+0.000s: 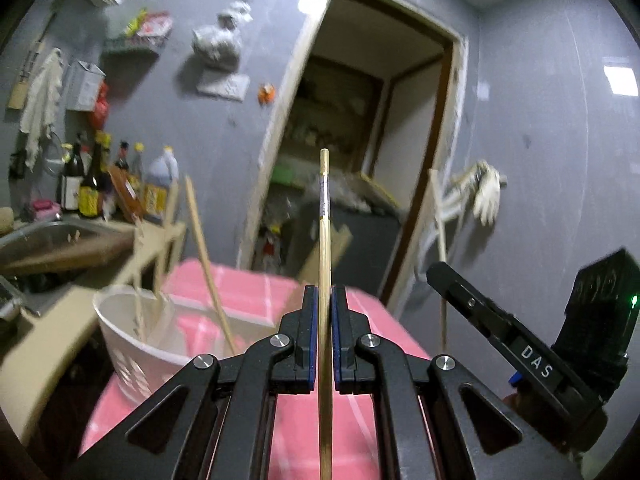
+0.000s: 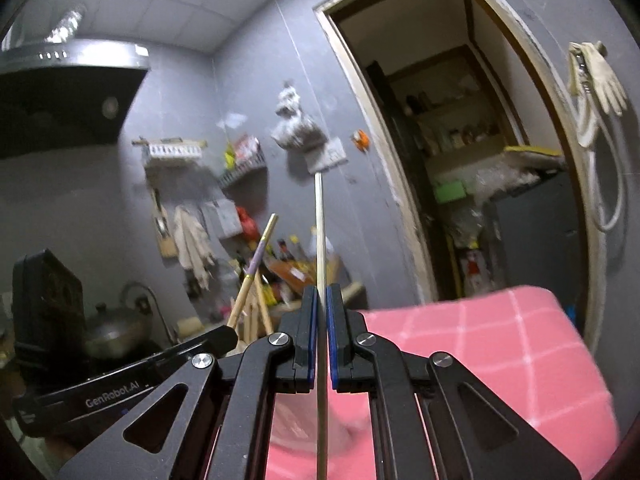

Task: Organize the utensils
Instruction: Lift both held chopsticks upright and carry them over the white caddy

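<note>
The left claw [image 1: 325, 300] clamps an upright chopstick [image 1: 325, 240]; the right claw [image 2: 322, 300] clamps a paler chopstick [image 2: 319, 232]. Only the left wrist view shows the white basket [image 1: 132, 344] holding chopsticks on the pink counter [image 1: 256, 288].

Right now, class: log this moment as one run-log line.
left gripper: shut on chopstick | right gripper: shut on pale chopstick | white holder: contains chopsticks

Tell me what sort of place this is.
Most likely a small home kitchen: a range hood above a lidded pot, sauce bottles beside a steel sink, and a pantry doorway.
</note>
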`<state>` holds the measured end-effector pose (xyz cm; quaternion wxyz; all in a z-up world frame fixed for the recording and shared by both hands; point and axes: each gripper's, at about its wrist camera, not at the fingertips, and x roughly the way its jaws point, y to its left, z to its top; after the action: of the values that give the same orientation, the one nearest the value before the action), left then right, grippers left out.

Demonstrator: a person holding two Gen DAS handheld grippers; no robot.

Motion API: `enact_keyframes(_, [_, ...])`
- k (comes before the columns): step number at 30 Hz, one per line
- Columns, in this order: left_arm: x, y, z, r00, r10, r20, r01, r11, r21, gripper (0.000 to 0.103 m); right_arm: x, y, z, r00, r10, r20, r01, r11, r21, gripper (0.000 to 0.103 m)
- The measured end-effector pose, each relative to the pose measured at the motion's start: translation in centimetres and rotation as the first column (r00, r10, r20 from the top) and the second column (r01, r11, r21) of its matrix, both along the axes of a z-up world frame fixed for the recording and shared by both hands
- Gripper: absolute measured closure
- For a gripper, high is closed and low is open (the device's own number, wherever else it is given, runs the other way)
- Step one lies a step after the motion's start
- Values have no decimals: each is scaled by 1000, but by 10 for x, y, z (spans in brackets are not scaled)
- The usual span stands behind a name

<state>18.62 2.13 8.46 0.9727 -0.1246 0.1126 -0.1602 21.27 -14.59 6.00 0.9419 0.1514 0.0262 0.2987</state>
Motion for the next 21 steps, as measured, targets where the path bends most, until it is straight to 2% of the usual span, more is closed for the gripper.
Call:
enact_keyframes(5, [12,63,14,998,56,13,-55,995,-84,99,22,34,20,993,66,99,-71,996,55,100])
enact_keyframes(10, [37,110,20,988,152,41,-145,979,-141,99,49,68,28,987,89,136,-100,992,74,100])
enact_keyframes(14, [54,139,21,972,224,66,-207,957,-203,99,62,84,18,989,65,136,-73,996,49,100])
enact_keyframes(21, [75,154,4,949,307,75,-284,933,-221,99,76,88,-8,995,27,93,-29,999,21,100])
